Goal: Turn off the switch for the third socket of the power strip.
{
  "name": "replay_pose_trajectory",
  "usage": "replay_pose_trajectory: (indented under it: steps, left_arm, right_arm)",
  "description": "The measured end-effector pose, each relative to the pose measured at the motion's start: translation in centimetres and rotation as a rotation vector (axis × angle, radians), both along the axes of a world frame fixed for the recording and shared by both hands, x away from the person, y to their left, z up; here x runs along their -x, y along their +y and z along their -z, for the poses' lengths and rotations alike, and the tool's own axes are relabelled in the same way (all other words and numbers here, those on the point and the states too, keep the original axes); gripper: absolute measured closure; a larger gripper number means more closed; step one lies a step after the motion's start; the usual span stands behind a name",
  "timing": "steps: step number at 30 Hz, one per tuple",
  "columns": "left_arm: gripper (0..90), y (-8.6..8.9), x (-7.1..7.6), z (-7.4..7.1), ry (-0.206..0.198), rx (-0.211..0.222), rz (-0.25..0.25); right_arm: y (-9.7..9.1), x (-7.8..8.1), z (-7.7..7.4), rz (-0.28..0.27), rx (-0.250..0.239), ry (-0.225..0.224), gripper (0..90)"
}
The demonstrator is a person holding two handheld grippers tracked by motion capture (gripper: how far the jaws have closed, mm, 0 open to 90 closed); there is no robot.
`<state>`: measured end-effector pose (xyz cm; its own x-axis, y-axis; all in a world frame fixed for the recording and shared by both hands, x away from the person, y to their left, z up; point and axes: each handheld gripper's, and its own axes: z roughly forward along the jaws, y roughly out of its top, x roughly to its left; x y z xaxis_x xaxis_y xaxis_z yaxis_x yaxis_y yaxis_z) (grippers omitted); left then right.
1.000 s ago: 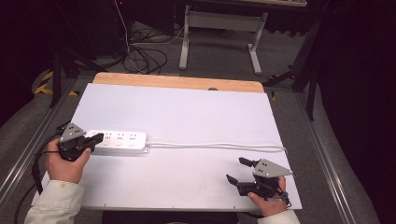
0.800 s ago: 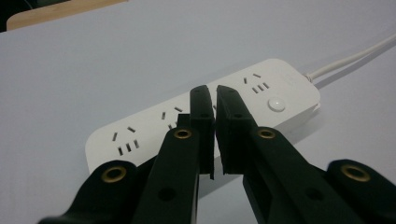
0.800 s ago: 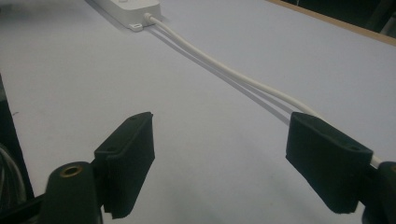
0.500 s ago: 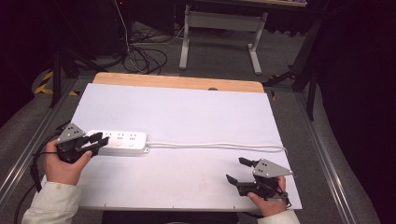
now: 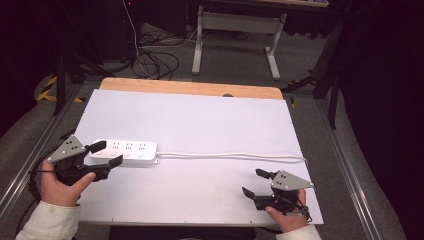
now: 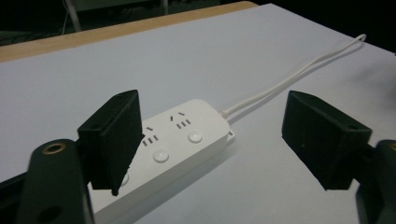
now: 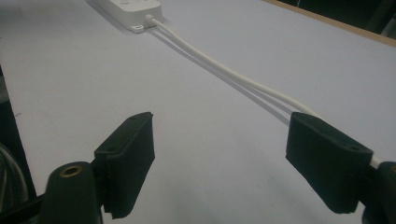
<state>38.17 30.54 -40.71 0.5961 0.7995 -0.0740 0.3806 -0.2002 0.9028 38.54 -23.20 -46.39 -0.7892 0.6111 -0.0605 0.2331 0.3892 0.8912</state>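
Observation:
A white power strip (image 5: 126,152) (image 6: 175,147) lies on the white table top at the left, and its white cable (image 5: 235,156) (image 7: 229,72) runs right toward the table's edge. My left gripper (image 5: 106,154) (image 6: 219,144) is open, its jaws straddling the strip's near end without touching it. My right gripper (image 5: 254,183) (image 7: 233,158) is open low over the table at the front right, with nothing between its jaws; the cable passes just beyond its right jaw. The strip's end (image 7: 135,7) shows far off in the right gripper view.
The white board (image 5: 215,120) covers a wooden table whose bare strip (image 5: 190,88) shows at the far edge. Metal rails run along both sides. A desk frame (image 5: 235,35) and loose cables (image 5: 150,55) stand on the floor beyond.
My left gripper has opened and drawn back a little from the power strip's end. The right gripper has stayed where it was.

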Motion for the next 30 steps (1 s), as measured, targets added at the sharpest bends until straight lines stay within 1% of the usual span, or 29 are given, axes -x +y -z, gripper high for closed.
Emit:
replay_pose_trajectory:
  steps: [1,2,3,4,5,6,7,9,10,11,13,15,17,18,19,21,23,24,26,27,28,30]
  left_arm:
    - [19.2,0.0,0.0,0.0,0.0,0.0,0.0]
    - [18.4,-0.1,0.2,-0.1,-0.007,0.003,0.012]
    - [17.5,-0.3,0.7,-0.3,-0.022,0.017,0.026]
    - [15.7,-0.3,0.7,-0.3,-0.022,0.017,0.026]
    - [13.4,-0.3,0.9,-0.3,-0.037,0.018,0.034]
    - [11.5,-0.3,1.2,-0.3,-0.041,0.03,0.045]
    - [11.5,-0.4,1.3,-0.3,-0.039,0.041,0.048]
    - [10.9,-0.4,1.7,-0.2,-0.044,0.072,0.075]
    - [10.6,-0.4,1.9,-0.2,-0.044,0.081,0.087]
    - [10.3,-0.4,2.1,-0.1,-0.055,0.096,0.097]
    - [9.8,-0.4,2.4,0.1,-0.064,0.099,0.114]
    - [8.0,-0.4,2.7,0.4,-0.079,0.074,0.124]
    - [7.2,-0.4,2.8,1.0,-0.088,0.049,0.123]
    - [7.1,-0.3,2.9,1.3,-0.085,0.048,0.116]
    - [7.1,-0.4,2.9,1.6,-0.079,0.057,0.106]
    - [7.8,-0.4,3.0,2.5,-0.076,0.055,0.085]
    - [7.9,-0.4,3.1,3.2,-0.085,0.045,0.076]
    - [7.9,-0.4,3.2,3.5,-0.089,0.036,0.076]
    - [7.9,-0.5,3.3,4.1,-0.103,0.015,0.096]
    - [7.8,-0.6,3.4,4.3,-0.102,0.014,0.101]
    - [7.8,-0.6,3.5,4.5,-0.117,0.002,0.103]
    - [6.9,-0.8,3.6,5.2,-0.122,-0.032,0.109]
  right_arm:
    - [0.0,0.0,0.0,-0.001,0.0,-0.001,23.7]
    - [0.0,0.0,0.0,-0.001,0.001,-0.003,23.7]
    - [0.0,0.0,0.0,-0.001,-0.001,-0.003,23.7]
    - [0.0,0.0,0.0,-0.002,-0.002,-0.002,23.7]
    - [-0.1,0.1,0.0,-0.001,-0.002,-0.002,23.7]
    - [0.0,0.1,0.0,-0.001,-0.004,-0.003,23.7]
    - [0.0,0.1,0.0,-0.001,-0.004,-0.003,23.7]
    - [-0.1,0.1,-0.1,-0.003,-0.002,-0.006,23.7]
    - [0.0,0.1,-0.1,-0.003,-0.003,-0.006,23.7]
    - [0.0,0.1,-0.1,-0.004,-0.004,-0.006,23.7]
    - [-0.1,0.1,-0.1,-0.005,-0.004,-0.007,23.7]
    - [-0.1,0.1,-0.1,-0.007,-0.007,-0.008,23.7]
    - [-0.1,0.1,-0.1,-0.008,-0.007,-0.009,23.7]
    - [-0.1,0.2,-0.2,-0.009,-0.006,-0.011,23.7]
    - [-0.1,0.2,-0.2,-0.008,-0.008,-0.014,23.7]
    - [-0.1,0.2,-0.3,-0.008,-0.014,-0.017,24.3]
    - [-0.1,0.2,-0.2,-0.007,-0.014,-0.016,24.3]
    - [-0.1,0.2,-0.2,-0.006,-0.011,-0.013,24.3]
    - [-0.1,0.2,-0.2,-0.011,-0.007,-0.014,24.3]
    - [0.0,0.2,-0.2,-0.01,-0.005,-0.014,24.3]
    - [0.0,0.2,-0.2,-0.01,-0.005,-0.014,24.3]
    - [0.0,0.2,-0.2,-0.007,-0.002,-0.013,24.3]
